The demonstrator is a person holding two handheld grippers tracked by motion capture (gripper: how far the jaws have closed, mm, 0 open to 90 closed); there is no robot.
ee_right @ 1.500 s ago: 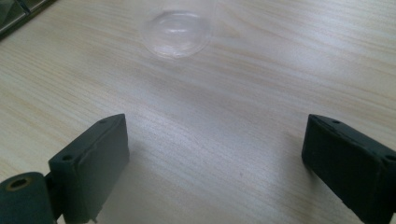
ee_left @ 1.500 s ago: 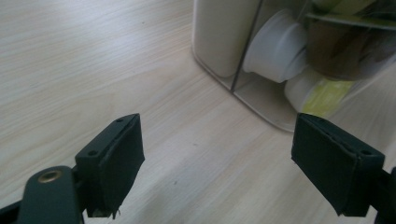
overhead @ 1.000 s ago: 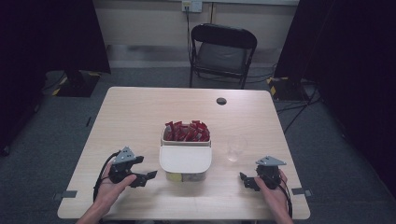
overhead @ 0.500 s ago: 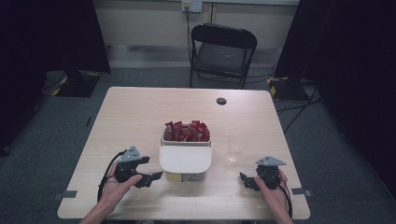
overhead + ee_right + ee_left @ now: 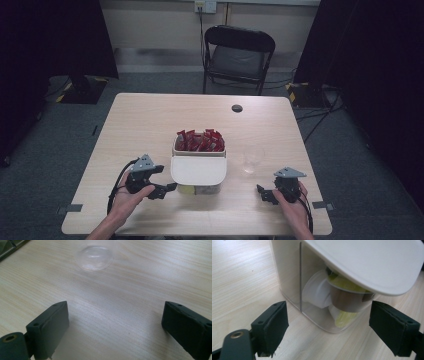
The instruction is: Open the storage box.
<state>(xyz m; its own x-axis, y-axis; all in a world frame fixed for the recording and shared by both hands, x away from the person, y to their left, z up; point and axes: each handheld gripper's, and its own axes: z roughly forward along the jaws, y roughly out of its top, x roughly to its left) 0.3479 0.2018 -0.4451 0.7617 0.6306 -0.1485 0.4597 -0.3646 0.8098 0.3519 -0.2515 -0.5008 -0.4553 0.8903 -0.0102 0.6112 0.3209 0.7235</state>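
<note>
A: How do the left tongs (image 5: 165, 189) stand at this moment?

B: They are wide open and hold nothing. In the left gripper view the two black jaws stand far apart, and the near corner of the container (image 5: 317, 312) is between them but a little farther on. I cannot see any touching.

A: And the right tongs (image 5: 263, 194)?

B: Also wide open and empty. They stay low over the desk (image 5: 150, 120) at the near right side. In the right gripper view there is bare wood between the jaws, and the clear cup (image 5: 95, 257) stands beyond them, well apart.

A: What is different from one second ago?

B: The left tongs have moved to the right, toward the container. Before, they were clearly apart from it; now their tips are just beside its near left corner. The right tongs have not moved, and the container and the cup have also kept their places.

A: How does the container look?

B: It stands upright in the middle of the desk. It has clear walls and two parts. The far part is open and full of red packets (image 5: 200, 141). The near part has a white lid (image 5: 197, 170), which sits tilted in the left gripper view. Under it, through the wall, I see small cups lying on their sides, with white and yellow-green colours.
</note>
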